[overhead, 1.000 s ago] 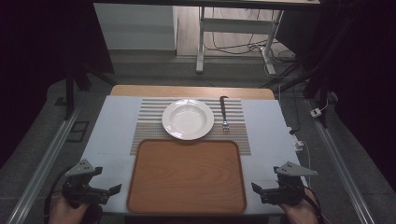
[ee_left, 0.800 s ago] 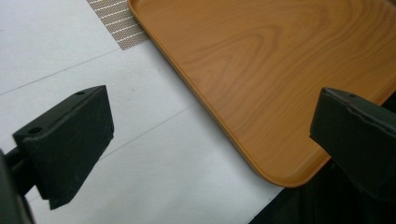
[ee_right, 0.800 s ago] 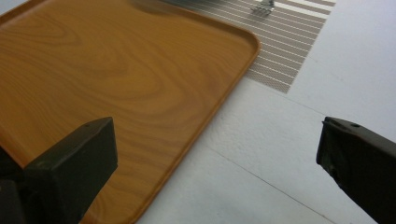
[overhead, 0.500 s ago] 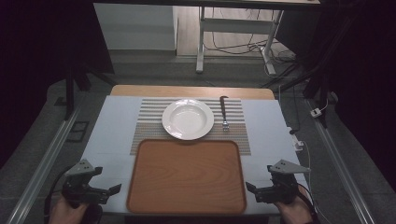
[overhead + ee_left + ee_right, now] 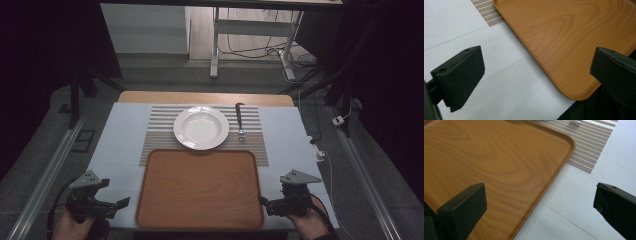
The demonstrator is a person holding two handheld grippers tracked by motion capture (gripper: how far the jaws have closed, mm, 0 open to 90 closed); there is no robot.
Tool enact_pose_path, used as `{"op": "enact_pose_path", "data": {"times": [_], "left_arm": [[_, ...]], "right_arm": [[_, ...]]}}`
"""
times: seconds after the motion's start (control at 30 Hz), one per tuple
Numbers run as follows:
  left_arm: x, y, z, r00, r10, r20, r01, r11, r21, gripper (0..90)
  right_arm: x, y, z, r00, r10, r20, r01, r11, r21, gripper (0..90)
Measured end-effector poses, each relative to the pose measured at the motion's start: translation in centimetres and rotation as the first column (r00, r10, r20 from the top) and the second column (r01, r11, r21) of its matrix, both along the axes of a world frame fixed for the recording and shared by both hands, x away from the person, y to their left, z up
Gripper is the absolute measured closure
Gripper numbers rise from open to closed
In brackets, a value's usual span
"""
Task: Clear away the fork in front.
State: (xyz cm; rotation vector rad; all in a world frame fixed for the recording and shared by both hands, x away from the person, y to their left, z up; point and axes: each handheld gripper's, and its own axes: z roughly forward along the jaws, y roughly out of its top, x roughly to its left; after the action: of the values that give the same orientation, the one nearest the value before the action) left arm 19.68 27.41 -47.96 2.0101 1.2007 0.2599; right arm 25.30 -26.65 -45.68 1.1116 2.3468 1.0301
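Pale blue tabletop [image 5: 120,140], dim room behind. Left gripper [image 5: 121,202] jaws spread wide, empty, at the wooden tray's [image 5: 200,187] near left corner. Right gripper [image 5: 262,201] jaws also apart, empty, straddling the tray's right rim. Beyond, on the striped placemat [image 5: 160,130]: white plate [image 5: 201,128], fork [image 5: 240,121] just beside it.

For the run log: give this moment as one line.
left gripper: open, beside tray left edge | right gripper: open, at tray right edge | plate, fork: on mat, untouched
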Motion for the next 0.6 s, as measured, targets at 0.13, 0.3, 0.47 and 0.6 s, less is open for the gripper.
{"op": "enact_pose_path", "data": {"times": [0.13,0.3,0.47,0.6], "left_arm": [[0.0,0.0,0.0,1.0000,-0.001,0.000,0.001,1.0000,0.000,0.0],[0.0,0.0,0.0,1.0000,-0.002,0.000,0.002,1.0000,0.000,0.0],[0.0,0.0,0.0,1.0000,-0.007,-0.002,0.007,1.0000,0.001,0.0],[0.0,-0.1,0.0,1.0000,-0.009,-0.003,0.009,1.0000,0.003,0.0]], "right_arm": [[0.1,0.4,-0.2,1.0000,0.000,0.002,0.000,0.9999,-0.016,0.0],[0.5,1.2,-0.4,0.9998,0.017,0.005,-0.017,0.9988,-0.045,0.0],[0.8,1.8,-0.6,0.9992,0.039,0.007,-0.038,0.9967,-0.072,0.0],[1.2,2.2,-0.8,0.9987,0.050,-0.001,-0.050,0.9940,-0.097,0.0]]}}
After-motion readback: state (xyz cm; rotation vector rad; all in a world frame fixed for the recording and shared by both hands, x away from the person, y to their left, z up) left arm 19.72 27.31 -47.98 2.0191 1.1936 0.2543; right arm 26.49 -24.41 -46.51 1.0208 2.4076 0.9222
